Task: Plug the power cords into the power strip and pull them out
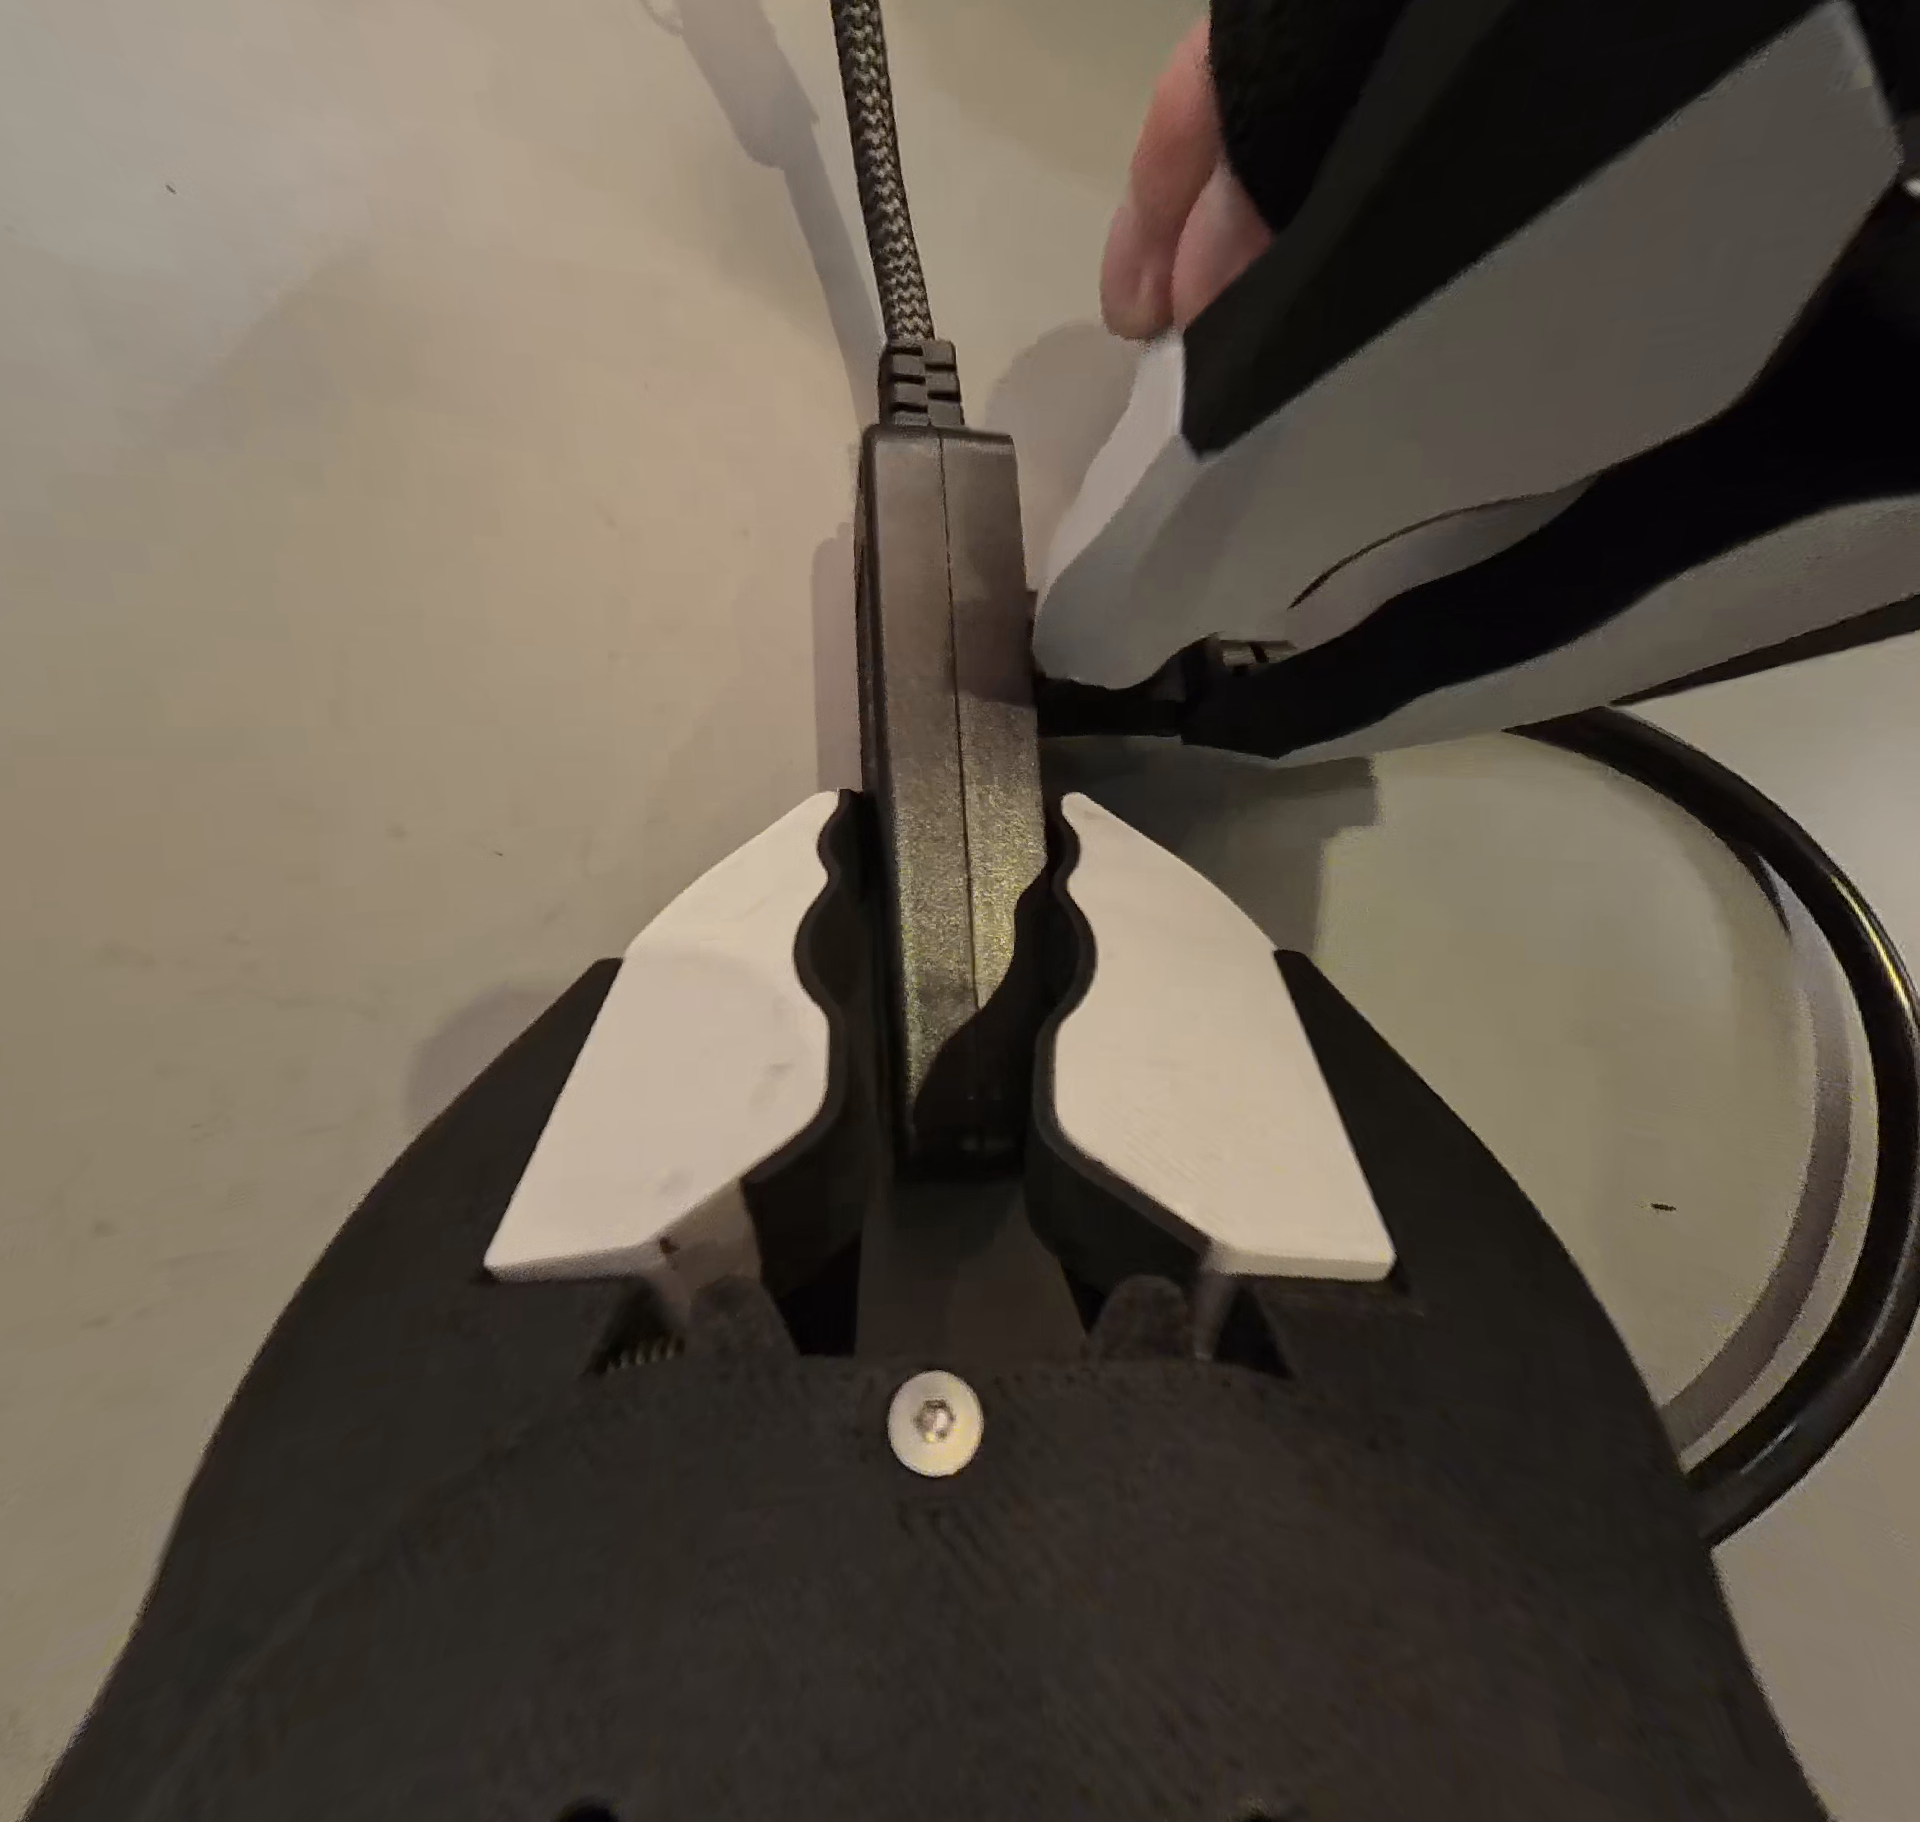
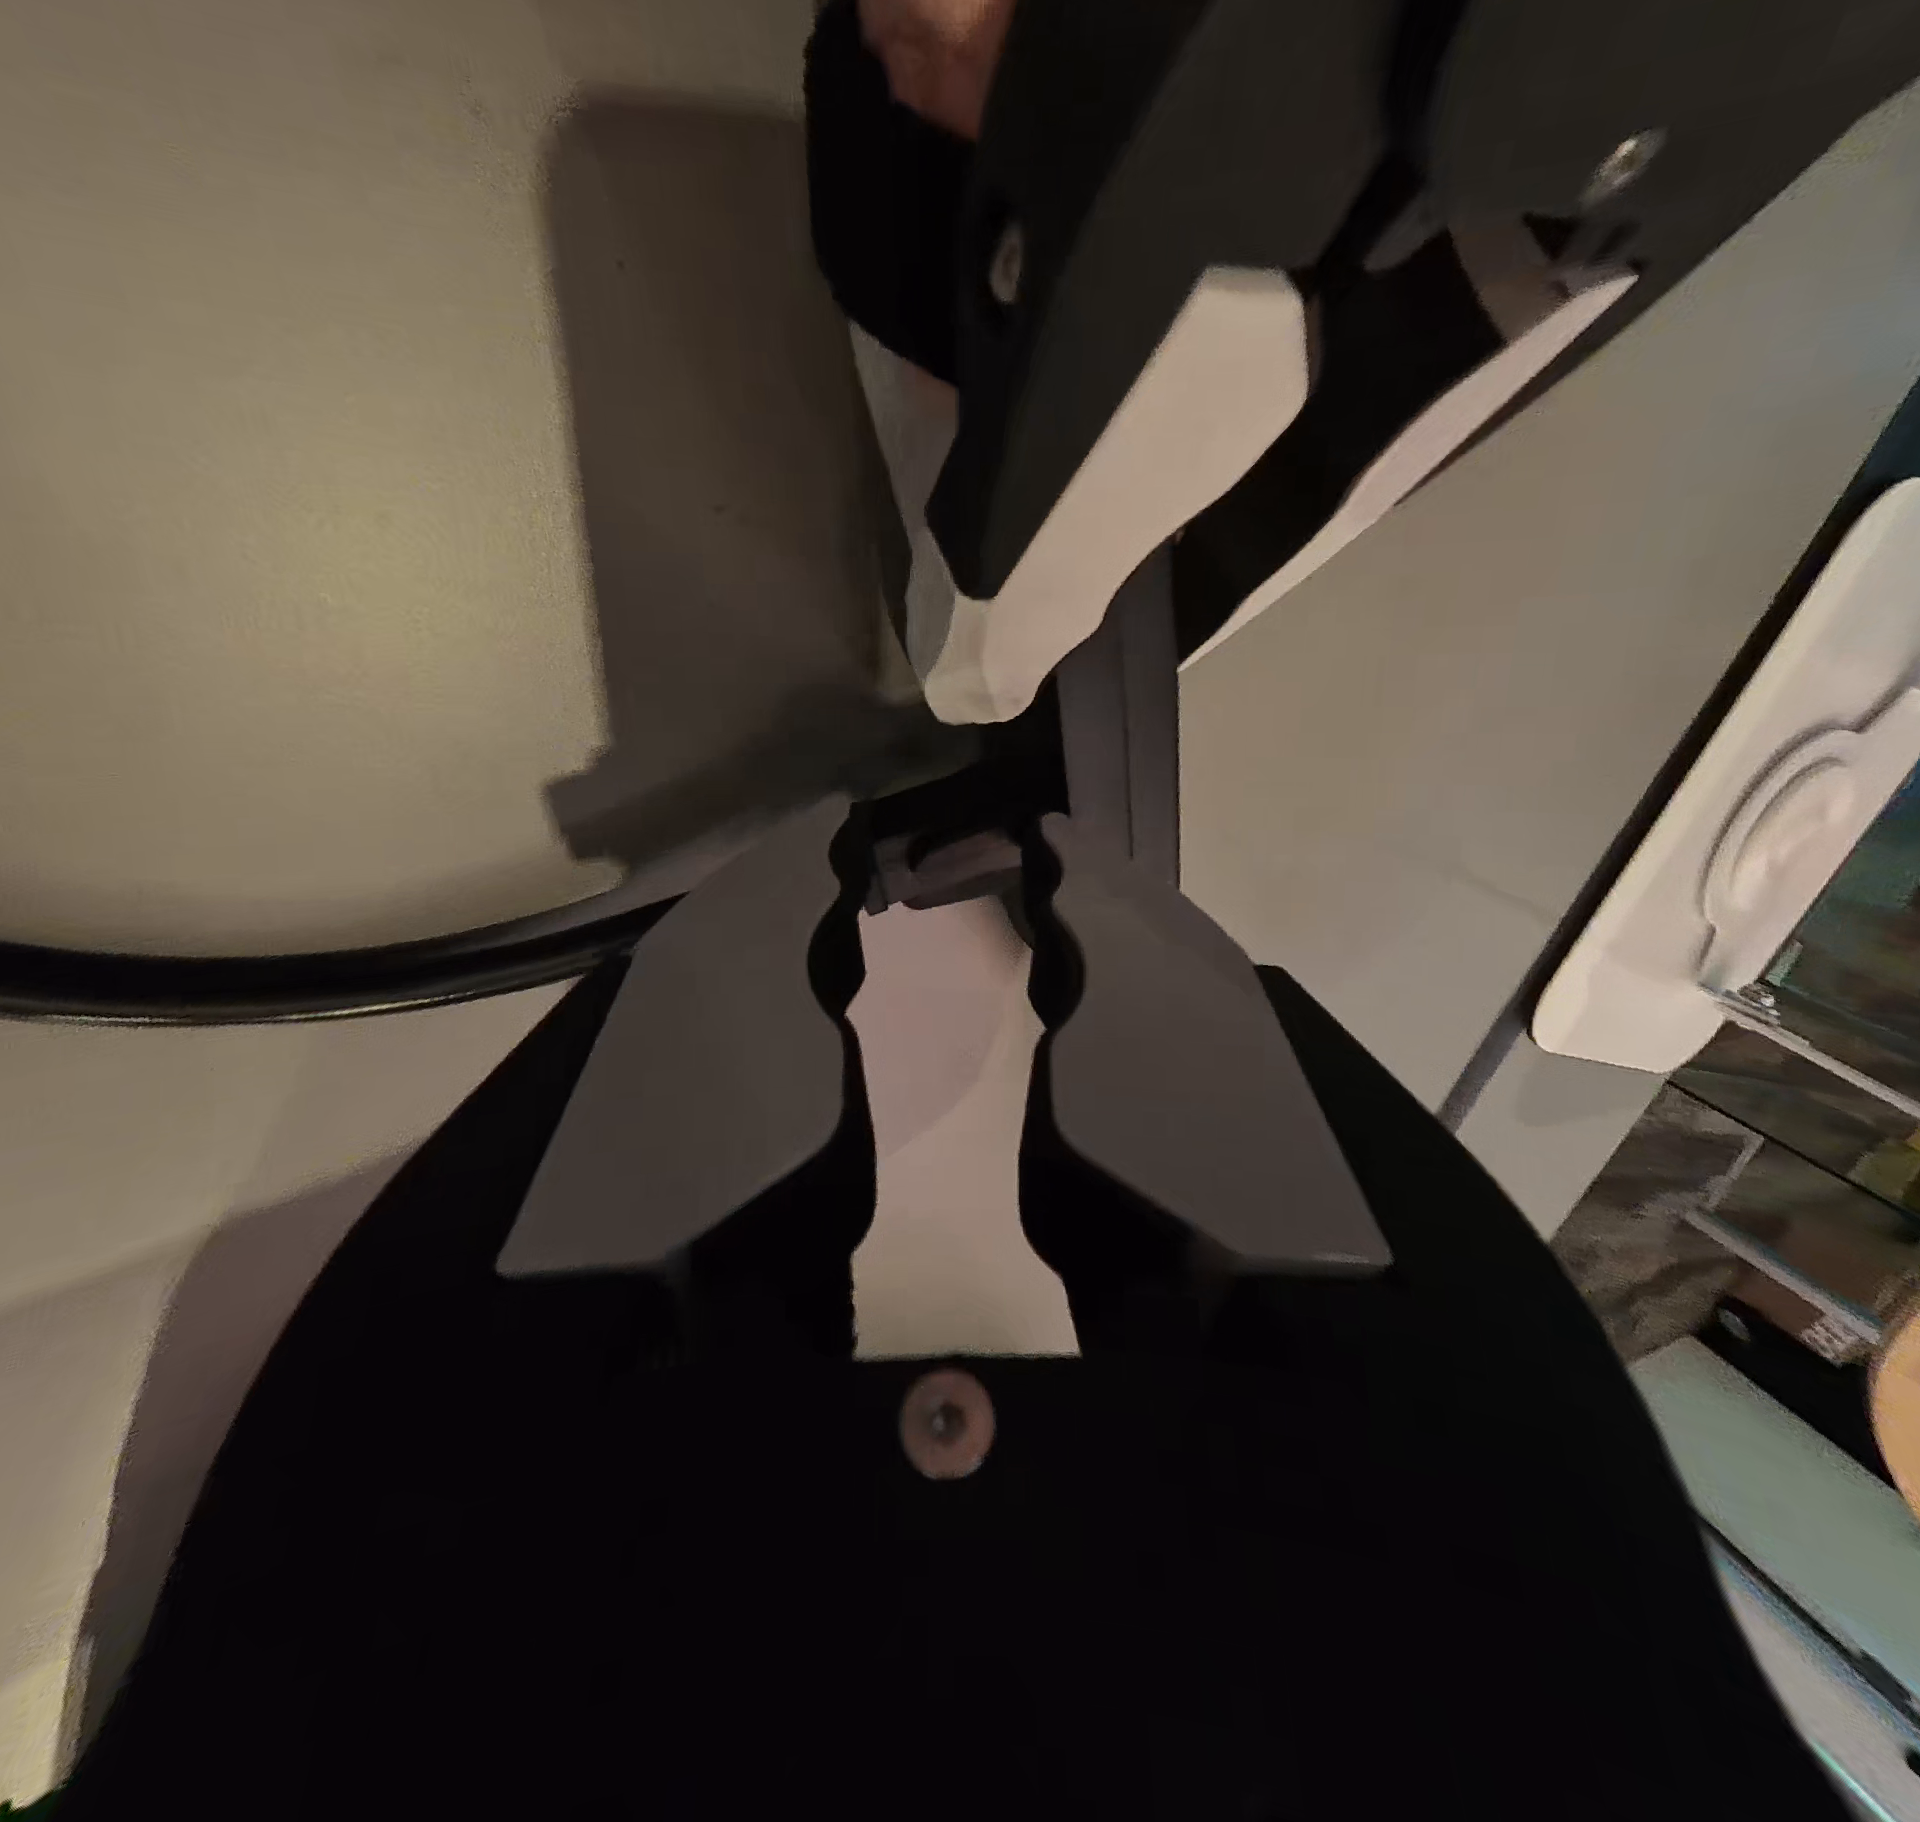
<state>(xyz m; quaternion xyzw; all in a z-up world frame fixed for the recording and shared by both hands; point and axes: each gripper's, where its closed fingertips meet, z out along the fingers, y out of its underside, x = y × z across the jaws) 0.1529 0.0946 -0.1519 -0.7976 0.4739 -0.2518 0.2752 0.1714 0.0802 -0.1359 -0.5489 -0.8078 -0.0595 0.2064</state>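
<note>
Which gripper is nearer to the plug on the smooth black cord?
Right. The right gripper has its fingertips around the plug at the power strip's side. The left gripper clamps the strip's end, beside the plug.

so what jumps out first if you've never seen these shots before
In the left wrist view, the black power strip stands on edge in the middle, clamped between the left tongs, its braided cord running up and away. From the right, the right tongs close on a black plug at the strip's side, with a glossy black cable looping behind on the pale table.
</note>
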